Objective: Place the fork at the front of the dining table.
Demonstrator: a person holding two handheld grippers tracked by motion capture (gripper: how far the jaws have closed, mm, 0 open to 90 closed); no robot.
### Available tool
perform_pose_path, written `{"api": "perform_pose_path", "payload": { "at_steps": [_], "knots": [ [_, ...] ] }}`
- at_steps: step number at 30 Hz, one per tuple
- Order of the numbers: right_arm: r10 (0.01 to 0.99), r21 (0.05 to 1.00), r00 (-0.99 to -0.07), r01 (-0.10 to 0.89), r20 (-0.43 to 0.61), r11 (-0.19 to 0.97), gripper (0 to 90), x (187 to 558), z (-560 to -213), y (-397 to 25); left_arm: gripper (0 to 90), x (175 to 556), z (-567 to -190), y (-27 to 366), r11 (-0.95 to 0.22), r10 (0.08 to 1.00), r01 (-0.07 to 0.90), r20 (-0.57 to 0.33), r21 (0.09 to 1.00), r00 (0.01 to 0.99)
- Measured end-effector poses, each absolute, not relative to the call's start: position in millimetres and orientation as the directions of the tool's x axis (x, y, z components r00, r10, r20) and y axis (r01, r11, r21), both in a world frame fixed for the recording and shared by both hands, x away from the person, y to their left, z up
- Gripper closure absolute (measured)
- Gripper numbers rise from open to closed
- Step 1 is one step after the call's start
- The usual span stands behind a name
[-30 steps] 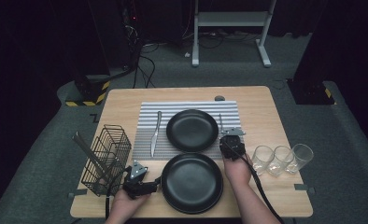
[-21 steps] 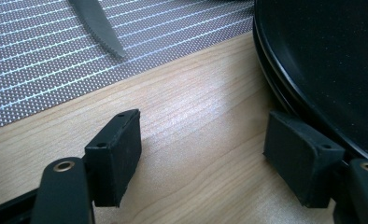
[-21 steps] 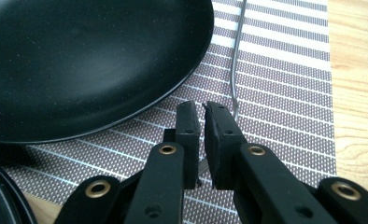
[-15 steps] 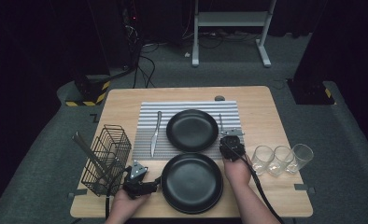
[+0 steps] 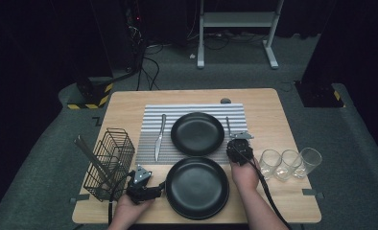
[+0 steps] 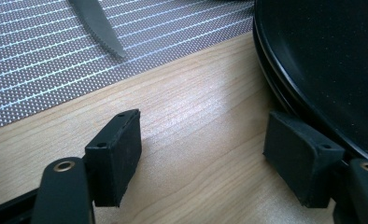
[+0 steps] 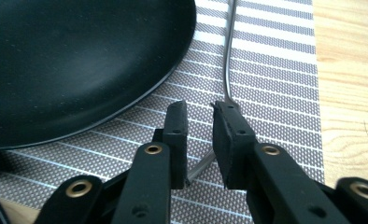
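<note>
My right gripper (image 5: 238, 142) (image 7: 198, 107) rests on the striped placemat (image 5: 151, 117), right of the far black plate (image 5: 197, 133) (image 7: 70, 60). Its jaws are closed to a narrow gap on the handle of the fork (image 5: 228, 125) (image 7: 227, 56), which still lies flat on the mat. My left gripper (image 5: 159, 188) (image 6: 210, 135) lies low on the wood at the left rim of the near black plate (image 5: 196, 188) (image 6: 331, 60). It is open wide, its right jaw tucked at the rim, with bare wood between the jaws. A knife (image 5: 159, 136) (image 6: 98, 23) lies on the mat's left side.
A black wire basket (image 5: 111, 163) holding a long utensil stands at the table's front left. Three clear glasses (image 5: 290, 163) stand in a row right of my right hand. The wooden table (image 5: 268, 110) has bare strips beside the mat.
</note>
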State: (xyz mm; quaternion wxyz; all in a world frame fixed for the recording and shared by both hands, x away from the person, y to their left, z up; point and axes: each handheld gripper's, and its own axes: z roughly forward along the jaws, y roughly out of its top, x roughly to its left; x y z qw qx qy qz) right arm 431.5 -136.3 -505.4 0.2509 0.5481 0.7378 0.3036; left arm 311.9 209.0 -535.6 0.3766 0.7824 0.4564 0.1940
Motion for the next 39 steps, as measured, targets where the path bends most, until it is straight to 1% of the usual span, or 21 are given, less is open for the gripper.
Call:
{"api": "perform_pose_path", "payload": {
  "at_steps": [7,10,17,24,39],
  "knots": [
    [0.968,0.714,-0.25,0.674,-0.023,0.191,70.2,432.3,-511.4,-141.7,27.9,311.9,-535.6,209.0,-0.3,0.86,0.568,-0.04,0.766,0.508],
    [0.971,0.715,-0.238,0.676,-0.019,0.18,66.7,431.2,-512.1,-141.2,27.9,311.9,-535.6,209.0,-0.3,0.86,0.568,-0.04,0.766,0.508],
    [0.978,0.705,-0.208,0.689,-0.03,0.169,61.6,431.3,-512.9,-141.7,27.9,311.9,-535.6,209.0,-0.3,0.86,0.567,-0.039,0.767,0.509],
    [0.979,0.703,-0.204,0.694,-0.017,0.157,59.5,431.7,-513.3,-142.7,27.9,311.9,-535.6,209.0,-0.3,0.86,0.568,-0.04,0.766,0.508],
    [0.974,0.707,-0.224,0.692,0.021,0.144,58.9,430.8,-513.8,-137.8,27.9,311.9,-535.6,209.0,-0.3,0.86,0.568,-0.04,0.766,0.508]
  ]
}}
